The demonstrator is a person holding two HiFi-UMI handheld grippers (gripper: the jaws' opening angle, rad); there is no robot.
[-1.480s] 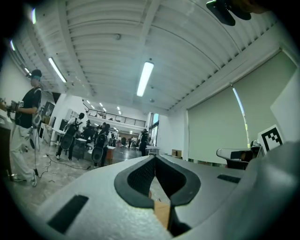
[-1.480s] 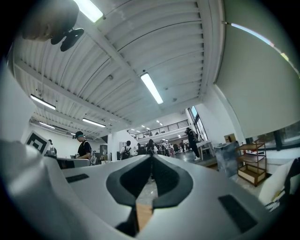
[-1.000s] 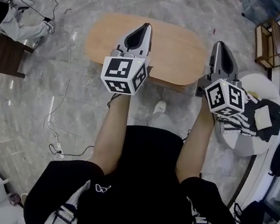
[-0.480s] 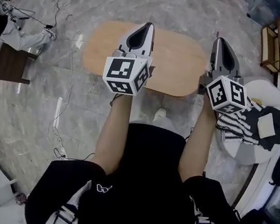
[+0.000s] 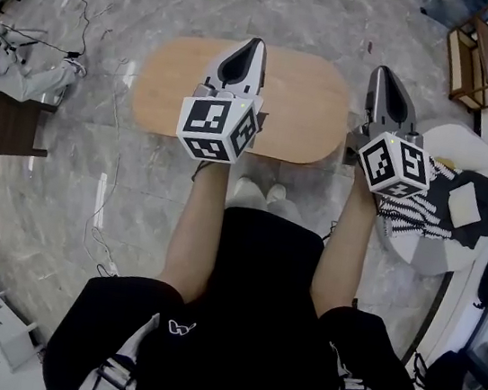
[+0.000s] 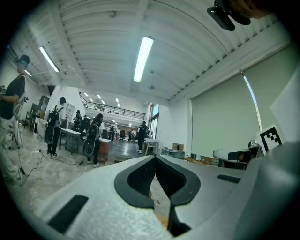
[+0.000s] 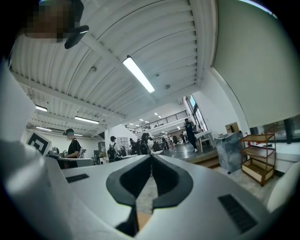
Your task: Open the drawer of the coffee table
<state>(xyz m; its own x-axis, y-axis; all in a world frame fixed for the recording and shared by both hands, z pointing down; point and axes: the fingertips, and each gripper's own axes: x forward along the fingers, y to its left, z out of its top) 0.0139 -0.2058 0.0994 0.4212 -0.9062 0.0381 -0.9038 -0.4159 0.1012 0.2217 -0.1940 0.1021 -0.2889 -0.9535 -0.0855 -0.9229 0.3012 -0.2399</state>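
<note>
The oval wooden coffee table point(image 5: 295, 97) stands on the marble floor just ahead of the person's shoes. No drawer shows from above. My left gripper point(image 5: 252, 47) is held level over the table's middle, jaws shut and empty. My right gripper point(image 5: 383, 75) hovers past the table's right end, also shut with nothing in it. In the left gripper view the left gripper point(image 6: 154, 158) points out across the room, tips together. The right gripper view shows the right gripper point(image 7: 151, 157) the same way, tips touching.
A round white table point(image 5: 455, 148) with a black-and-white cloth and a pale block sits at the right. A wooden shelf rack point(image 5: 477, 61) stands far right. A dark side table point(image 5: 9, 123) and floor cables point(image 5: 102, 205) lie left. Several people stand far off.
The person has stepped toward the coffee table; its near edge now sits right at the shoes. Both grippers stay shut and side by side.
</note>
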